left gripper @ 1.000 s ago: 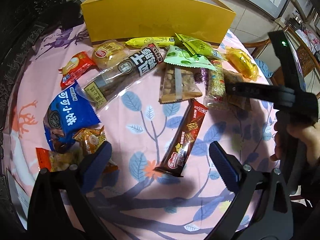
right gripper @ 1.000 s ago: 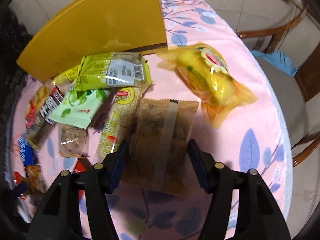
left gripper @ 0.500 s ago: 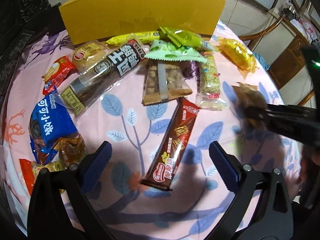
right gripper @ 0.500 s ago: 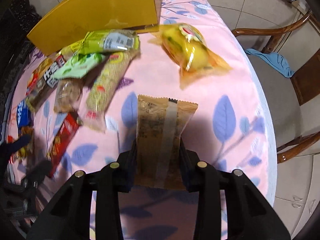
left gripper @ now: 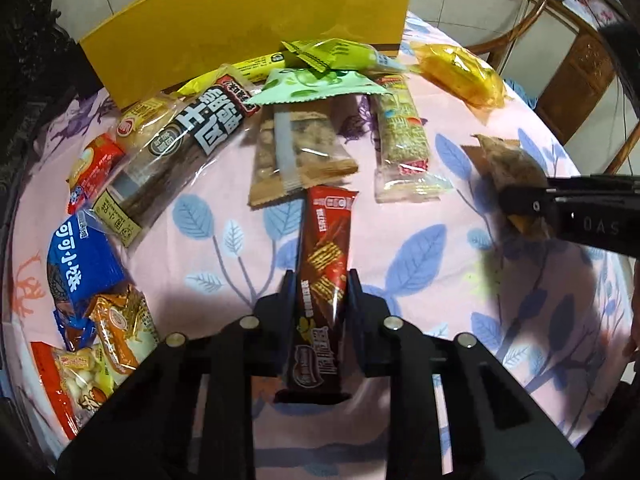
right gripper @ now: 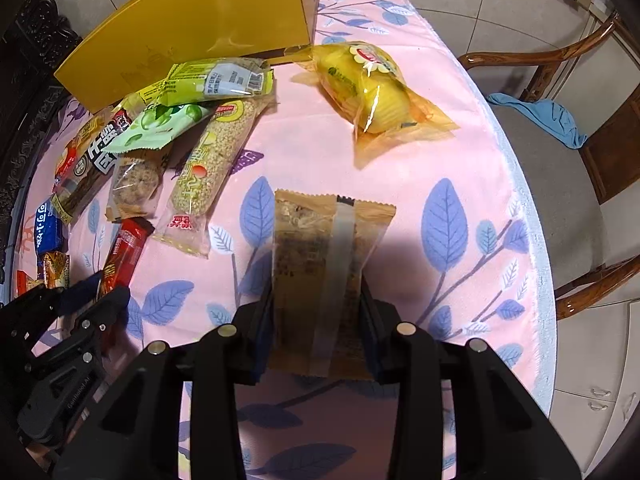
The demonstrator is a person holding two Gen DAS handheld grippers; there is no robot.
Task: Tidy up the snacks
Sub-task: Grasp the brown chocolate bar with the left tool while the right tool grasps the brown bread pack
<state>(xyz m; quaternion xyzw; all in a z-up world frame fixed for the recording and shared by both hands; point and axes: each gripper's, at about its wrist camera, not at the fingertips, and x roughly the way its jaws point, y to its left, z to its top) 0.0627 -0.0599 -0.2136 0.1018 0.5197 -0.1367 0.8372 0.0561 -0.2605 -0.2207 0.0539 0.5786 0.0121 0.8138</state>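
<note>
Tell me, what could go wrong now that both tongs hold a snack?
1. The left tongs pinch only the middle of the long red bar; it may swing or slip.
2. The right tongs squeeze the brown pack, which may crumble inside.
3. The yellow box stands behind other snacks; a low carry may knock them.

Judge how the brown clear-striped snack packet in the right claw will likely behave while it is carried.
The brown snack packet juts forward from the right claw without drooping, so it is probably fairly stiff. The thin film wrapper looks light and possibly slippery. The crumbly-looking contents seen through the wrapper suggest that a hard squeeze could crush them.
</note>
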